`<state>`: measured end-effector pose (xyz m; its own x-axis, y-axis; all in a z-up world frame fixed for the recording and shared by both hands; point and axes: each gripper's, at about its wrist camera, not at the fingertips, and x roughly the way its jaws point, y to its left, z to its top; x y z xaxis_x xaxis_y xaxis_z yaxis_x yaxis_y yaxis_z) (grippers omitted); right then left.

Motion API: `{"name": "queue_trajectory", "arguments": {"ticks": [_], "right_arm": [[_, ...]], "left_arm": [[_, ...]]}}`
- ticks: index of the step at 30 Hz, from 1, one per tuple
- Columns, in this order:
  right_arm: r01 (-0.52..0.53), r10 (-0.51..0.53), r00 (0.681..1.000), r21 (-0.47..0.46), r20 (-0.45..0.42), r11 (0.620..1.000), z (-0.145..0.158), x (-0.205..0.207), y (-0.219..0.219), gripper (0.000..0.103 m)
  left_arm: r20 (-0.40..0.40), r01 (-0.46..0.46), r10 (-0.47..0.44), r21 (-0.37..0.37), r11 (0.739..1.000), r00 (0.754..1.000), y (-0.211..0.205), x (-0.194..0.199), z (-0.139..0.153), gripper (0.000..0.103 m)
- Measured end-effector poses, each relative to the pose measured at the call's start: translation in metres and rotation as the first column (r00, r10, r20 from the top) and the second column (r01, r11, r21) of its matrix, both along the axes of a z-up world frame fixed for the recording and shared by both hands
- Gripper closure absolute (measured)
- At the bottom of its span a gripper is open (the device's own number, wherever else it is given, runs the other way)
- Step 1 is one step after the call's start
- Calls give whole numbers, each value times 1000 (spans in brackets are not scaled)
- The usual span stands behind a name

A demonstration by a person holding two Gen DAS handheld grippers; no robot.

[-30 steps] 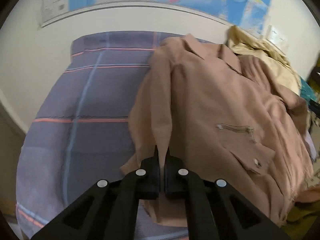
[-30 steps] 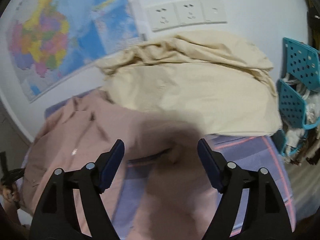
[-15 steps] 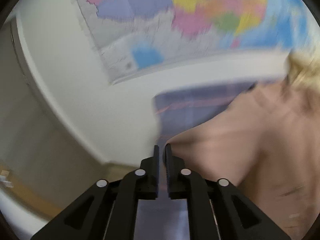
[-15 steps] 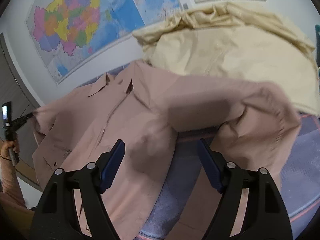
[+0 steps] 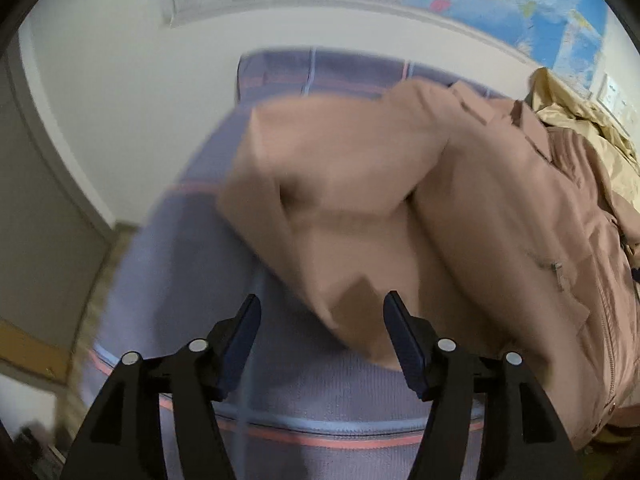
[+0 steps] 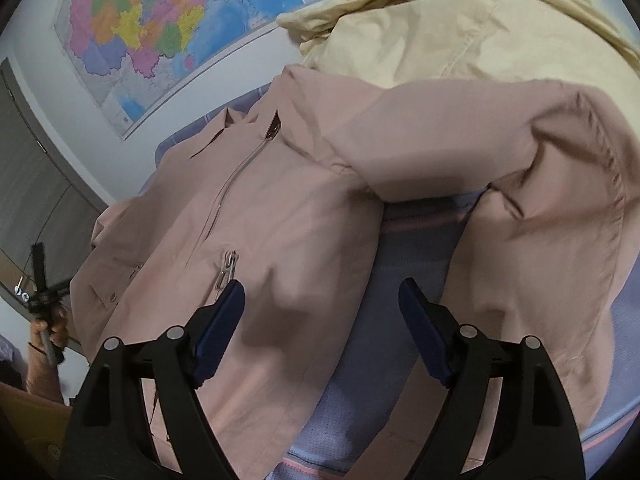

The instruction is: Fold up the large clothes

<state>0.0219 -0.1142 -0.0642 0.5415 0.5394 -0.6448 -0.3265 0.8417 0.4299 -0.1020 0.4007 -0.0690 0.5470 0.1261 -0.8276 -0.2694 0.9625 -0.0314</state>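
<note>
Both grippers, left gripper (image 5: 322, 332) and right gripper (image 6: 322, 320), gape empty, left just opened, so the dusty-pink zip-front cotton jacket's (image 6: 280, 216) loose sleeve at 1 o'clock could slump unfolded.

Left gripper (image 5: 322, 308) jaws just opening, nothing gripped — right gripper (image 6: 322, 294) jaws wide apart.

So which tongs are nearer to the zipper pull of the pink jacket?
Right. The right tongs have their left fingertip just beside the zipper pull. The left tongs hover at the folded sleeve, away from it.
</note>
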Motion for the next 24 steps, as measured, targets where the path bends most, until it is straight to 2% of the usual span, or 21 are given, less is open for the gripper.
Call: {"name": "queue_trajectory", "arguments": {"ticks": [1, 2, 3, 4, 6, 8, 9, 10, 11, 12, 13, 14, 15, 17, 19, 22, 24], "right_arm": [[0, 0, 1000, 4, -4, 1000, -1, 0, 0, 25], [1, -1, 1000, 5, -8, 1000, -2, 0, 0, 25], [-1, 1, 1000, 4, -8, 1000, -2, -2, 1, 25], [-3, 3, 1000, 2, -5, 1000, -1, -3, 1, 25], [-3, 3, 1000, -7, 10, 1000, 3, -7, 0, 25], [5, -4, 1000, -14, 28, 1000, 7, -11, -4, 25], [13, -13, 999, -16, 30, 1000, 9, -12, -7, 25], [15, -14, 999, -14, 31, 1000, 10, -12, -9, 25], [22, -22, 999, -14, 32, 1000, 10, -12, -12, 25], [30, -30, 999, -20, 31, 999, 10, -11, -15, 25], [35, -34, 999, -26, 31, 999, 9, -10, -15, 25], [40, -38, 999, -33, 32, 999, 9, -8, -16, 25], [40, -38, 999, -40, 33, 998, 10, -6, -15, 25], [37, -34, 998, -67, 52, 997, 16, -1, -11, 25], [33, -22, 995, -118, 93, 993, 29, 9, -1, 25], [33, 2, 985, -198, 174, 980, 50, 28, 22, 25], [34, 27, 972, -255, 233, 966, 63, 49, 44, 25]], "left_arm": [[-8, -16, 16, 18, 1000, 1000, 3, 5, -8, 63], [18, -25, 24, 51, 998, 1000, 1, 4, -7, 70], [23, -18, 17, 45, 999, 1000, -2, 5, -7, 97], [25, -14, 14, 26, 1000, 1000, 0, 8, -5, 102], [82, -44, 40, 37, 998, 996, 8, 9, 11, 102], [95, -120, 109, 111, 987, 989, 20, 8, 28, 102], [99, -169, 154, 167, 971, 983, 26, 8, 36, 102], [101, -239, 219, 258, 936, 970, 32, 8, 47, 99], [96, -273, 256, 314, 909, 962, 35, 8, 51, 96], [88, -302, 291, 382, 873, 953, 36, 9, 57, 81], [90, -319, 310, 413, 853, 946, 38, 9, 61, 49], [101, -347, 338, 439, 829, 936, 38, 7, 66, 38], [122, -348, 328, 430, 833, 937, 35, 4, 72, 39], [177, -278, 231, 313, 908, 957, 21, 0, 84, 40], [233, -187, 128, 252, 950, 964, 3, 0, 93, 39], [259, -47, -25, 266, 963, 965, -37, 18, 99, 28], [256, 74, -139, 248, 966, 957, -63, 39, 97, 28]]}}
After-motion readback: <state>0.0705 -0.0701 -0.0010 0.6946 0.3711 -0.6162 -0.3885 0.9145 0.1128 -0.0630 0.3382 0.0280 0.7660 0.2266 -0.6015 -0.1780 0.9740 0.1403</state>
